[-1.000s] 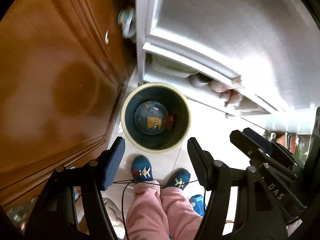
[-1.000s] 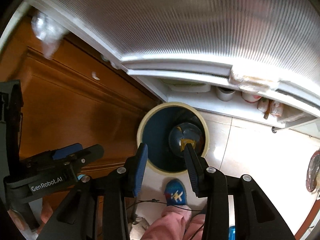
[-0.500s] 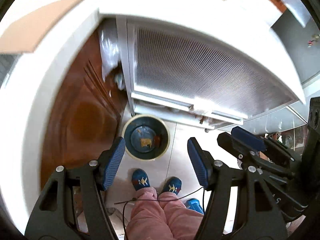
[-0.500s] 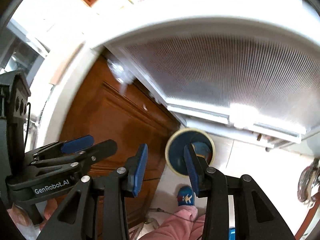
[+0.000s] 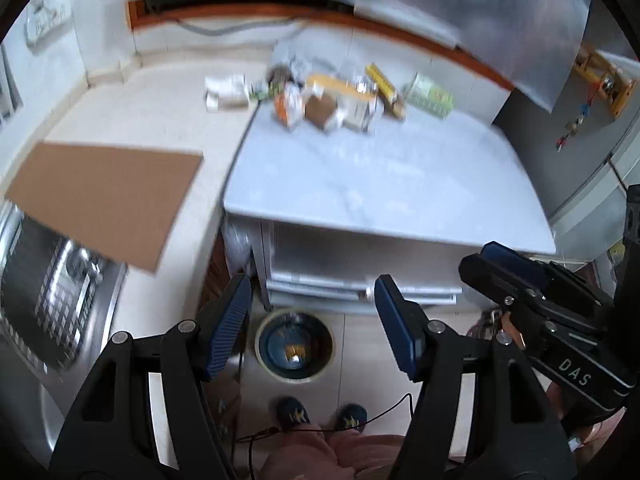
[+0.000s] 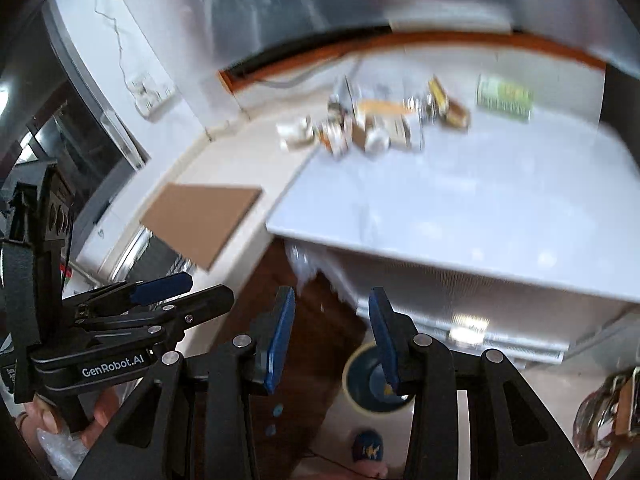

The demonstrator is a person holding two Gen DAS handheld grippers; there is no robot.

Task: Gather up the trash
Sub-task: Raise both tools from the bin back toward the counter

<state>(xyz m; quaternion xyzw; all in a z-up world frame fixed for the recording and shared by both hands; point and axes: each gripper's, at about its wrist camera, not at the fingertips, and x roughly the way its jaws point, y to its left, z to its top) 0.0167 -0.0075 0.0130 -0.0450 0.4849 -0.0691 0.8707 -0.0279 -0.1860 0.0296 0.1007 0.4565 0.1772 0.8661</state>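
Observation:
A pile of trash [image 5: 332, 100], boxes and wrappers, lies at the far edge of a white table top [image 5: 380, 184]; it also shows in the right wrist view [image 6: 380, 128]. A green packet [image 5: 430, 94] lies at its right end. A round bin [image 5: 295, 346] with scraps inside stands on the floor below the table; the right wrist view shows it too [image 6: 366, 384]. My left gripper [image 5: 312, 328] is open and empty, high above the bin. My right gripper [image 6: 332, 336] is open and empty, beside the left one [image 6: 160, 296].
A brown cardboard sheet [image 5: 104, 196] lies on the beige counter [image 5: 160, 96] left of the table, partly over a metal sink rack [image 5: 52, 292]. A brown cabinet door [image 6: 316, 344] stands under the counter. The person's feet [image 5: 320, 416] are by the bin.
Both grippers have risen from just over the bin to well above table height, so the table top and trash pile came into view. Both stay open.

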